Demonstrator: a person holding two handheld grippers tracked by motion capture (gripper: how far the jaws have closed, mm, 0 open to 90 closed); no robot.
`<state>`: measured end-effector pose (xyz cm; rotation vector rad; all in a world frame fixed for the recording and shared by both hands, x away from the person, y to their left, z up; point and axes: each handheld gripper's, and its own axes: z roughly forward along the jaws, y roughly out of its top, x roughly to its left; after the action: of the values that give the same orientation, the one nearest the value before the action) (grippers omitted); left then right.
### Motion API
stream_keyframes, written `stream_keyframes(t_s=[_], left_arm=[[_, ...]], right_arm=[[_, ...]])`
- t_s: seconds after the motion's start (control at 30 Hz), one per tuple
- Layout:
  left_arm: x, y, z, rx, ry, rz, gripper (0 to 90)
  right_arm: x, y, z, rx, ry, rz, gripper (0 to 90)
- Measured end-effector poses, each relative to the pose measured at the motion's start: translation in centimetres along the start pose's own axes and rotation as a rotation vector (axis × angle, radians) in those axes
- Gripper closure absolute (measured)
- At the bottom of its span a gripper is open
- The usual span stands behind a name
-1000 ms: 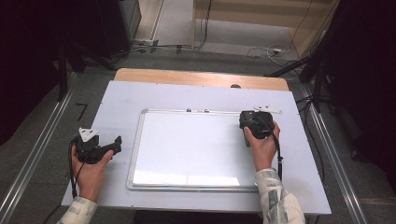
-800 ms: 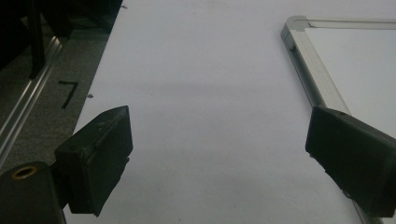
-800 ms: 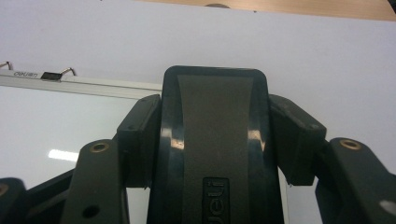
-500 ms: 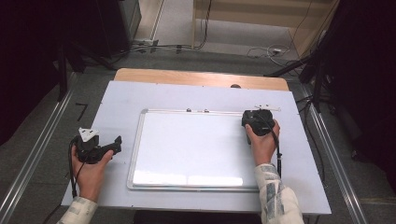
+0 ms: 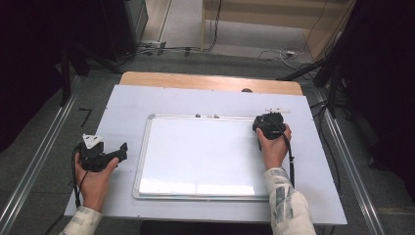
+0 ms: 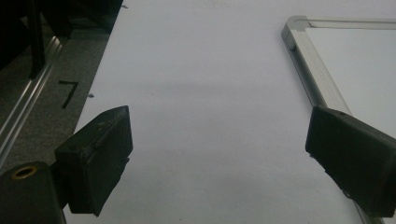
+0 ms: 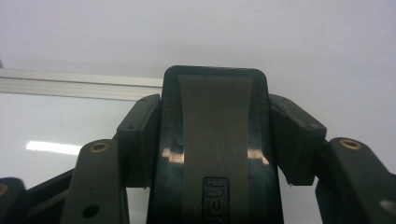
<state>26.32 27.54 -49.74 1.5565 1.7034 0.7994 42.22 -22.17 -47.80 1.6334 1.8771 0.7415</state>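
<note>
Whiteboard (image 5: 200, 154) flat on the pale desk (image 5: 127, 105), roughly centred, silver frame all round, surface blank with glare along the near edge. Two small dark bits on its top frame, too small to identify.

Left hand-held gripper (image 5: 122, 149) low over the desk just left of the whiteboard, held in the left hand (image 5: 95, 178), grey three-cornered plate on top, cable trailing back along the forearm. Jaws spread wide, nothing between them. Left gripper view: bare desk between the two black pads (image 6: 98, 161), whiteboard's corner and left frame (image 6: 310, 70) running under the right-hand pad. Floor and a metal rail (image 6: 28, 107) beyond the desk edge, a black "7" mark (image 6: 68, 92) on the floor.

Right hand-held gripper (image 5: 269, 121) at the whiteboard's top right corner, right hand (image 5: 274, 147) behind it, sleeve patterned. Right gripper view: jaws pinching a dark block with a grey centre strip and embossed lettering, probably an eraser (image 7: 215, 140), pads (image 7: 140, 135) pressed against both sides. Whiteboard frame (image 7: 70, 84) just beyond it, eraser's far end over the frame line. Contact with the board surface: cannot tell.

Thin pale stick (image 5: 278, 110) on the desk just past the right hand-held gripper.
</note>
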Motion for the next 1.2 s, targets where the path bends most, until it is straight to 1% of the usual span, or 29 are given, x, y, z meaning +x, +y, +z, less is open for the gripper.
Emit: stream_keyframes(t_s=[0.13, 0.57, 0.73, 0.8, 0.9, 1.03, 1.2], left_arm=[[0.0, 0.0, 0.0, -0.003, 0.0, -0.002, 7.9], [0.0, 0.0, 0.0, 0.0, 0.0, 0.001, 7.9], [-0.1, 0.0, 0.0, 0.003, -0.002, 0.004, 7.9], [0.0, 0.0, 0.0, 0.002, -0.001, 0.003, 7.9], [-0.1, 0.0, 0.1, 0.002, 0.0, 0.002, 7.9], [-0.1, 0.0, 0.1, 0.006, 0.002, 0.004, 7.9], [-0.1, 0.0, 0.1, 0.004, 0.001, 0.004, 7.9]], right_arm=[[0.0, -0.2, 0.5, 0.016, -0.008, -0.002, 38.0], [-0.1, -0.2, 0.5, 0.016, -0.001, -0.006, 37.4], [-0.2, -0.2, 0.5, 0.019, 0.003, -0.002, 34.2], [-0.3, -0.3, 0.4, 0.017, 0.009, -0.001, 33.1], [-0.6, -0.3, 0.1, 0.009, 0.028, 0.015, 31.0], [-0.9, -0.2, -0.5, -0.008, 0.034, 0.013, 29.8], [-1.4, -0.1, -1.2, -0.024, 0.06, 0.023, 27.5]])
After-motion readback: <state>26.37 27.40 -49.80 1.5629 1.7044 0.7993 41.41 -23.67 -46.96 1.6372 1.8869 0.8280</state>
